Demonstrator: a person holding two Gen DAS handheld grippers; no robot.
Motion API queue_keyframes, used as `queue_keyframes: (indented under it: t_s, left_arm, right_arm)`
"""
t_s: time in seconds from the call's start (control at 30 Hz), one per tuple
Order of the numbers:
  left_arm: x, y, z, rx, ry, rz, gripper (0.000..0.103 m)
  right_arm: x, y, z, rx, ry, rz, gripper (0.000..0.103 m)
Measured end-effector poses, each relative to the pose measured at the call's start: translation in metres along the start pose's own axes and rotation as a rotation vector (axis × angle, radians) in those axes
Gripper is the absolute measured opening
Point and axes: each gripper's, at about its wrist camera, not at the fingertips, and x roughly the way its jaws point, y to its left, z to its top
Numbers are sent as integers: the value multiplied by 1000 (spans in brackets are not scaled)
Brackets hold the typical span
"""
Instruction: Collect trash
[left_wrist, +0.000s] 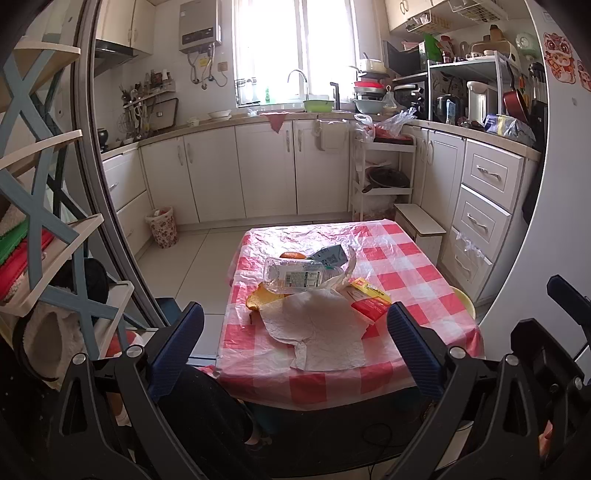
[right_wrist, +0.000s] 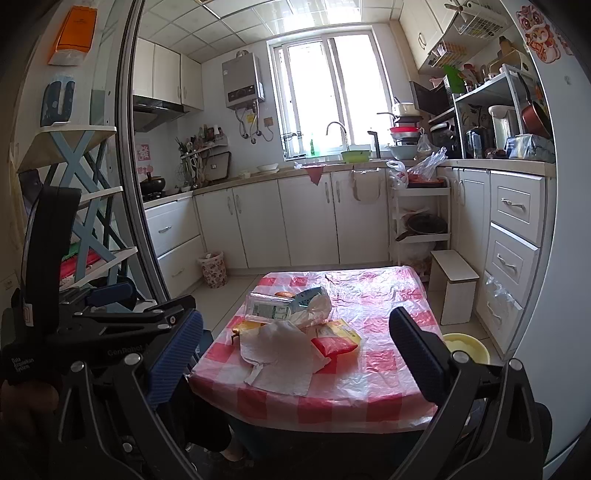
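Note:
A pile of trash lies on a small table with a red-and-white checked cover (left_wrist: 406, 266) (right_wrist: 384, 295). In it are a crumpled white paper towel (left_wrist: 317, 328) (right_wrist: 280, 350), a clear plastic bottle on its side (left_wrist: 299, 277) (right_wrist: 269, 308), a red-and-yellow packet (left_wrist: 369, 299) (right_wrist: 336, 339), a yellow peel (left_wrist: 262, 299) and a teal wrapper (left_wrist: 328, 256). My left gripper (left_wrist: 295, 347) is open and empty, short of the table's near edge. My right gripper (right_wrist: 295, 354) is open and empty, also before the near edge. The left gripper's body shows at the left of the right wrist view.
A floral waste bin (left_wrist: 162, 230) (right_wrist: 213, 268) stands on the floor by the left cabinets. A yellow basin (right_wrist: 466, 347) sits on the floor right of the table. A white stool (right_wrist: 452, 284) and drawers are at the right. A blue-and-white shelf (left_wrist: 40, 206) stands at the left.

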Motion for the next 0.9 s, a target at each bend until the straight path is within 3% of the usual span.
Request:
queue_keyframes:
  t_s: [0.63, 0.9]
  left_arm:
    - [0, -1, 0, 2, 0, 2, 95]
    - [17, 23, -6, -8, 18, -18, 95]
  right_arm:
    - [3, -1, 3, 13, 41, 14, 97]
    - [21, -6, 0, 23, 47, 37, 97]
